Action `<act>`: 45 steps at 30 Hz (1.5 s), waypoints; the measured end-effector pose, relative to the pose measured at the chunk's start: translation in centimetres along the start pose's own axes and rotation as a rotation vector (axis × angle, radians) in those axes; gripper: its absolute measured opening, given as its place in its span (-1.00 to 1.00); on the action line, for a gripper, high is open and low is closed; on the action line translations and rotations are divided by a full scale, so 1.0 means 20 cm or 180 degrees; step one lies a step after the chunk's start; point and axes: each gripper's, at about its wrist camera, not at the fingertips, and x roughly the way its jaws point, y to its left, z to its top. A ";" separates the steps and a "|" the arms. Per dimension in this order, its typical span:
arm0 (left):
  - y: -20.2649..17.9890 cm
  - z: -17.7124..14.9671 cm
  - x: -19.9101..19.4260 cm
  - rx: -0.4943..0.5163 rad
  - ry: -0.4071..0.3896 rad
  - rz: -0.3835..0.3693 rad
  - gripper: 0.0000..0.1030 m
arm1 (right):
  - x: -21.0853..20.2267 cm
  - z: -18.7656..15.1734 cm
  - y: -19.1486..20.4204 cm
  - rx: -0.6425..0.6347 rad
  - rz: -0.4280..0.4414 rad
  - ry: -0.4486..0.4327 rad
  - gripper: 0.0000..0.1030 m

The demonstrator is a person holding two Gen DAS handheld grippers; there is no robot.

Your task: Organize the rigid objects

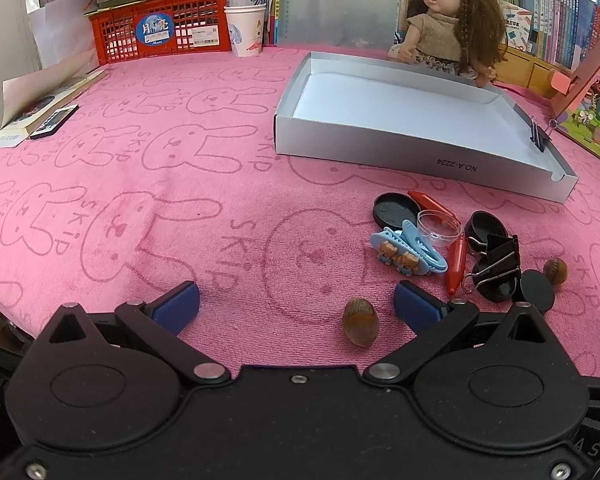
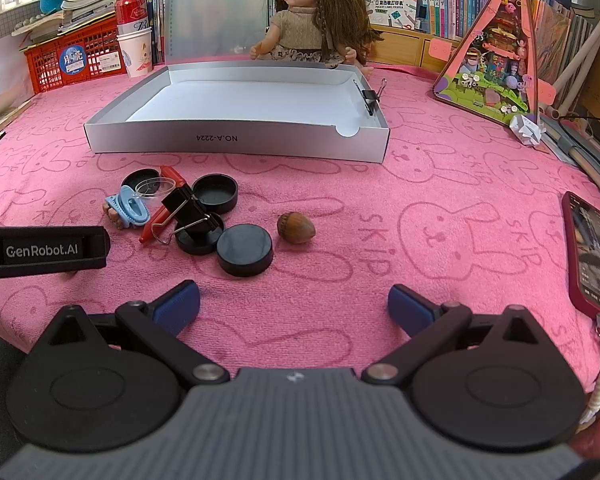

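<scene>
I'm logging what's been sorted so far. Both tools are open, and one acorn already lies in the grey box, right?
Not quite. Both tools are open, but the grey box holds no acorn; the right wrist view shows its white floor bare. One acorn lies on the pink cloth, another between the left tool's fingers.

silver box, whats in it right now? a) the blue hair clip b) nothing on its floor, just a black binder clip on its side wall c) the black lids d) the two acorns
b: the silver box shows a bare white floor, with only a black binder clip clamped on its side wall; the acorn, blue hair clip and black lids lie on the pink cloth in front of it.
</scene>
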 end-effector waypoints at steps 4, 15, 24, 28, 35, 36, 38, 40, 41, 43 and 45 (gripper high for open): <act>0.00 0.00 0.00 0.0000 -0.0010 -0.0004 1.00 | 0.00 0.00 0.00 0.0003 0.0000 0.0000 1.00; 0.07 0.00 -0.06 -0.0139 -0.0151 -0.0175 0.89 | 0.00 0.00 0.00 0.0010 0.0015 -0.0005 1.00; 0.01 -0.03 -0.15 0.0272 -0.0343 -0.0272 0.86 | -0.02 0.01 -0.01 -0.0005 0.0053 -0.0081 1.00; 0.00 -0.04 -0.18 0.0393 -0.0382 -0.0350 0.70 | -0.03 0.02 -0.02 -0.0027 0.0057 -0.0148 1.00; 0.01 -0.06 -0.21 0.0516 -0.0351 -0.0417 0.35 | -0.04 0.04 -0.01 -0.0154 0.0102 -0.0223 0.87; 0.01 -0.07 -0.20 0.0544 -0.0349 -0.0404 0.32 | -0.04 0.04 -0.01 -0.0177 0.0101 -0.0241 0.85; 0.01 -0.07 -0.20 0.0571 -0.0325 -0.0403 0.22 | -0.05 0.04 0.00 -0.0221 0.0112 -0.0265 0.75; 0.00 -0.07 -0.19 0.0586 -0.0295 -0.0471 0.18 | -0.05 0.04 0.01 -0.0232 0.0159 -0.0269 0.67; 0.00 -0.07 -0.19 0.0590 -0.0281 -0.0509 0.14 | -0.05 0.04 0.02 -0.0235 0.0178 -0.0272 0.60; 0.00 -0.08 -0.19 0.0604 -0.0272 -0.0554 0.07 | -0.05 0.04 0.03 -0.0230 0.0198 -0.0271 0.48; 0.00 -0.08 -0.19 0.0624 -0.0273 -0.0572 -0.01 | -0.04 0.05 0.04 -0.0234 0.0219 -0.0251 0.39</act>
